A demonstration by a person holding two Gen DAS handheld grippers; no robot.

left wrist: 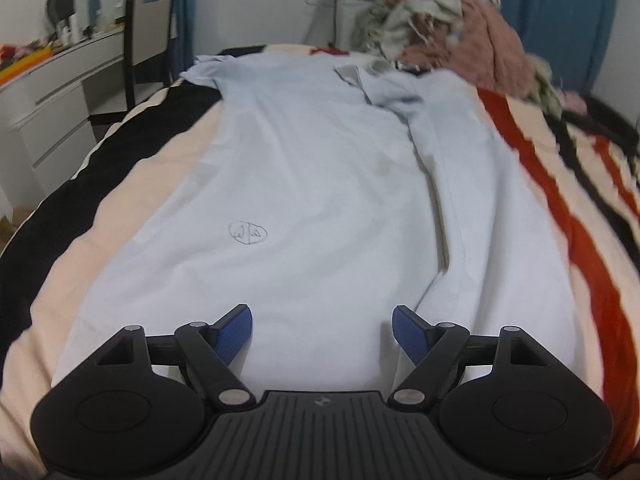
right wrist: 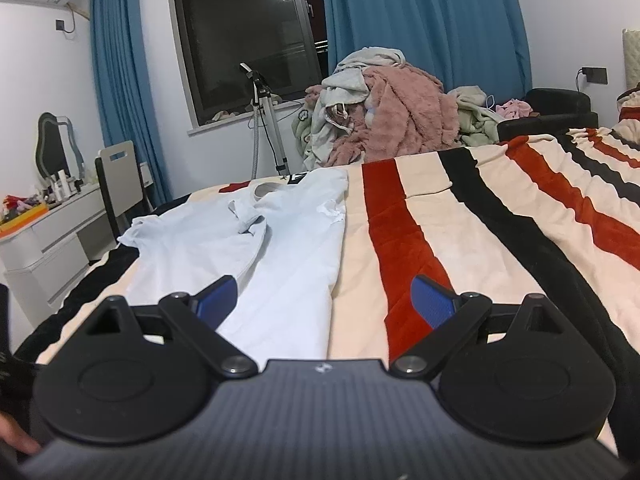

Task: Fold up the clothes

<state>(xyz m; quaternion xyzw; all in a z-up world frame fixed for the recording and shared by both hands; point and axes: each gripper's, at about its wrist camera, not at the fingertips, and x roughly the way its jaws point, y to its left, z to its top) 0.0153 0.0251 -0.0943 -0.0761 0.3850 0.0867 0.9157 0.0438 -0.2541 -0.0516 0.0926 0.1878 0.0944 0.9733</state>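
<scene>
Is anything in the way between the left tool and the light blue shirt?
Nothing visible. The left tool hangs open right over the light blue shirt, which lies flat on the striped blanket with nothing on top.

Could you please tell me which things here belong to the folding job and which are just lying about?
Job:
- shirt, one side folded in
- left claw, open
- right claw, open
- striped blanket under the shirt

Lying about:
- clothes pile
- tripod
- chair
- desk
</scene>
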